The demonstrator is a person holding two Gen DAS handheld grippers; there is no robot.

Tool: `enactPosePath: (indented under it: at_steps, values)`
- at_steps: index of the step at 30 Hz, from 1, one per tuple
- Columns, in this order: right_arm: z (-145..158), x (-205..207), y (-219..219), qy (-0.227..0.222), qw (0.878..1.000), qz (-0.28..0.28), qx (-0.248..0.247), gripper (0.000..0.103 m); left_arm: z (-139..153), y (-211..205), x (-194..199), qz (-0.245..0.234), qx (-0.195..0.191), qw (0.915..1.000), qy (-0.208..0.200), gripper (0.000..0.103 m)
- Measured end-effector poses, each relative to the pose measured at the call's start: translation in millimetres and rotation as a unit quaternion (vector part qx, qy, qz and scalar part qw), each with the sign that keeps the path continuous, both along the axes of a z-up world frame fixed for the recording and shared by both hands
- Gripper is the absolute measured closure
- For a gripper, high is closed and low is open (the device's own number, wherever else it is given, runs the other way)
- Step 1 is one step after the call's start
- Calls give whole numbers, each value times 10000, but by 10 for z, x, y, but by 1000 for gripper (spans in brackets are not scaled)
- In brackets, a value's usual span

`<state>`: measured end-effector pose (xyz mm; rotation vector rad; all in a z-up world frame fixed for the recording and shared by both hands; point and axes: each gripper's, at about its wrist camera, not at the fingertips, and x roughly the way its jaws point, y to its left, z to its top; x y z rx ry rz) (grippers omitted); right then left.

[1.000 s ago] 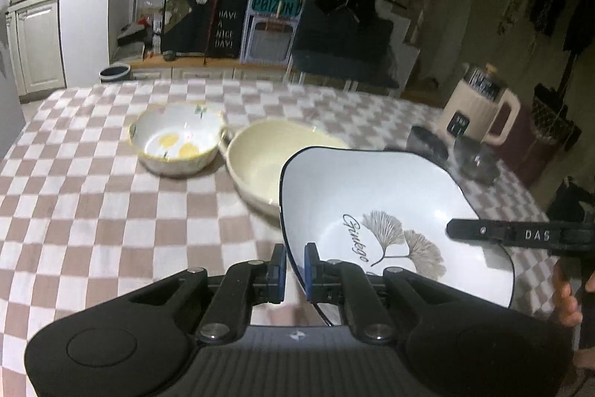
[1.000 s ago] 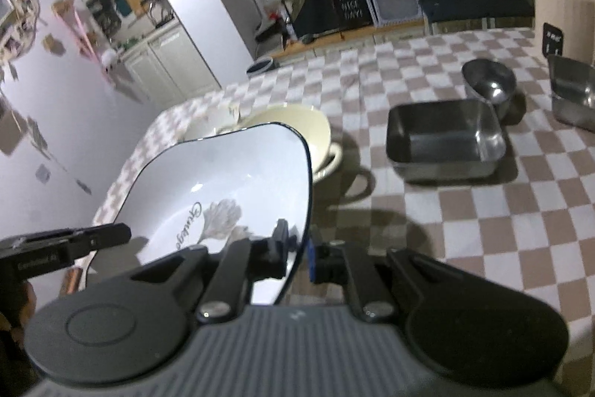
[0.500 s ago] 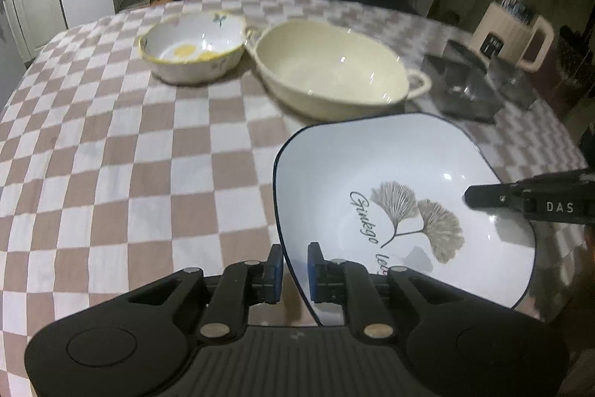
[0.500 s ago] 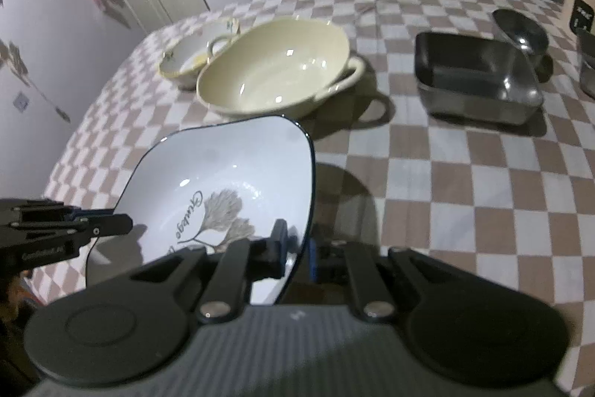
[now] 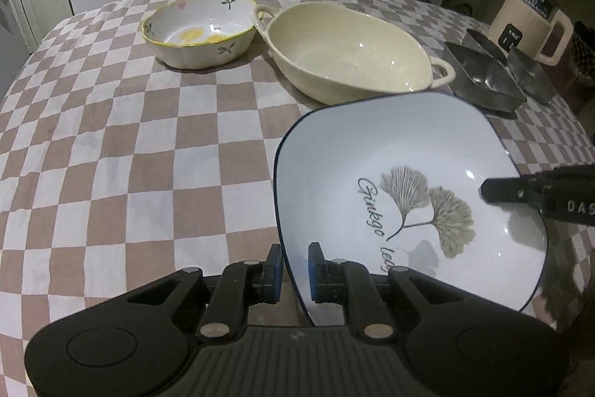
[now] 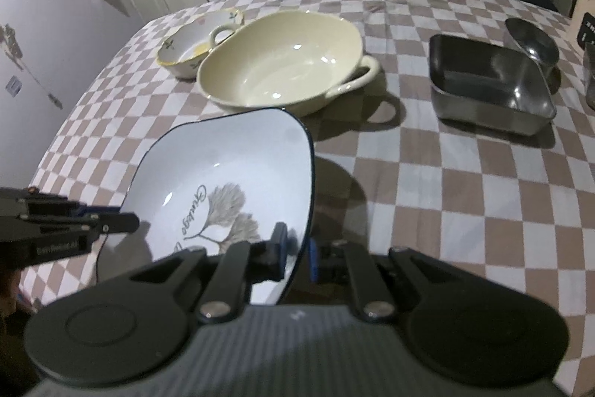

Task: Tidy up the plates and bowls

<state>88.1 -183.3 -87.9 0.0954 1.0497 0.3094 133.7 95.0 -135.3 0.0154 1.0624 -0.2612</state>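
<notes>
Both grippers had come down with the white square plate (image 5: 405, 196) since a second earlier; the view then took in the far room, now mostly tabletop. The plate sat low over the checked tablecloth (image 5: 148, 155), near the table's front edge; whether its base touched the cloth could not be told.

Tablecloth: brown-and-white checks, covering the whole round table.

Plate: white with a dark blue rim, ginkgo leaf print and script lettering in the well. It lay just in front of the cream two-handled bowl (image 5: 346, 51), apart from it.

Cream bowl: upright on the cloth, mid-table. Just beside its far handle stood the smaller floral bowl (image 5: 199, 31), yellow-rimmed, with yellow patches inside; whether the two touched was unclear.

Steel square tray (image 6: 491, 84): on the right side of the table, well apart from the plate, with a small steel bowl (image 6: 531, 42) just behind it.

Left gripper (image 5: 295, 270): pads close together with the plate's left rim between them, pinching it.

Right gripper (image 6: 297, 254): pads likewise drawn in on the opposite rim, pinching it. Its finger showed over the plate's right edge in the left wrist view.
</notes>
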Motion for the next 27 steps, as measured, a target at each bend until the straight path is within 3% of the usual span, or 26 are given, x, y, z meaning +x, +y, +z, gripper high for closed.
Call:
enactPosePath:
  at_steps: [11,17,23,27]
  values:
    - [-75,-16,5,219,9997,-109,38,88,-11,-65,39,-110,169,9998,-64,87]
    - [-128,23,-37,414,9987,-236,162,88,4,-60,42,-95,100,9999,-42,87]
    - [-130,82,-21,310,9992,-224,85,88,5,-66,28,-108,65,9999,-11,87]
    - [-231,105,-12,581,9980,-234,6,84,35,-59,20,-133,-35,9999,-79,87]
